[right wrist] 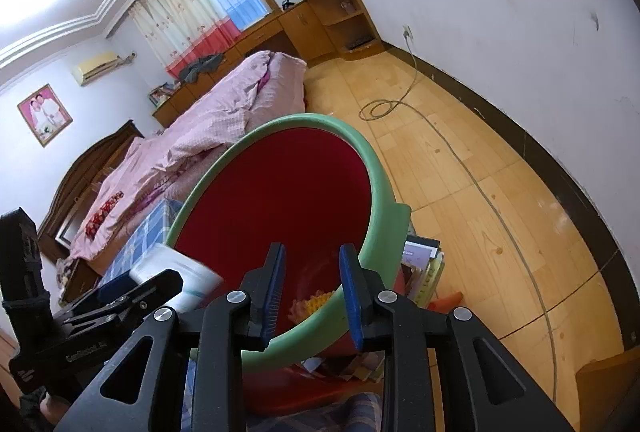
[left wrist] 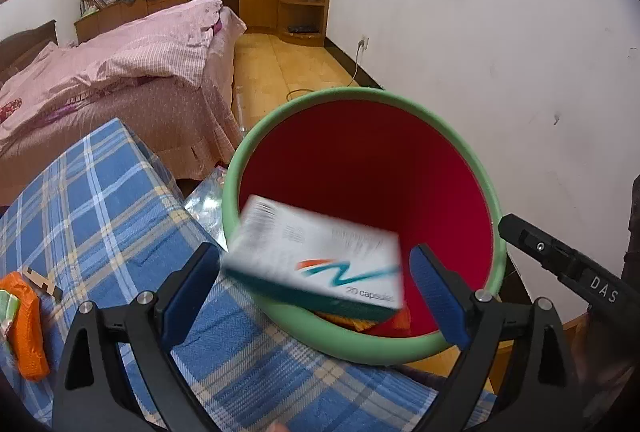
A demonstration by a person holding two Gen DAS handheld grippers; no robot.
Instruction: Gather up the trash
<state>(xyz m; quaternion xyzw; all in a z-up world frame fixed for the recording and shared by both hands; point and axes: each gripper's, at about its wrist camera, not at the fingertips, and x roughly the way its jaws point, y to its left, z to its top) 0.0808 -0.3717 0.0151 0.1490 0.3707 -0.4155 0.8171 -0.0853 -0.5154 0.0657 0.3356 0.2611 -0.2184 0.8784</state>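
Left gripper [left wrist: 316, 276] open, blurred box [left wrist: 320, 256] loose between pads over bin [left wrist: 280, 328], probably falling; light stiff card, grip flat faces; right gripper [right wrist: 312, 292] parted, astride the rim.

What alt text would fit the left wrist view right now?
A blurred white medicine box tips over the near rim of a red bin with a green rim, between the open left gripper and not pressed by its pads. The bin sits beside a blue plaid cloth; an orange packet lies at left.
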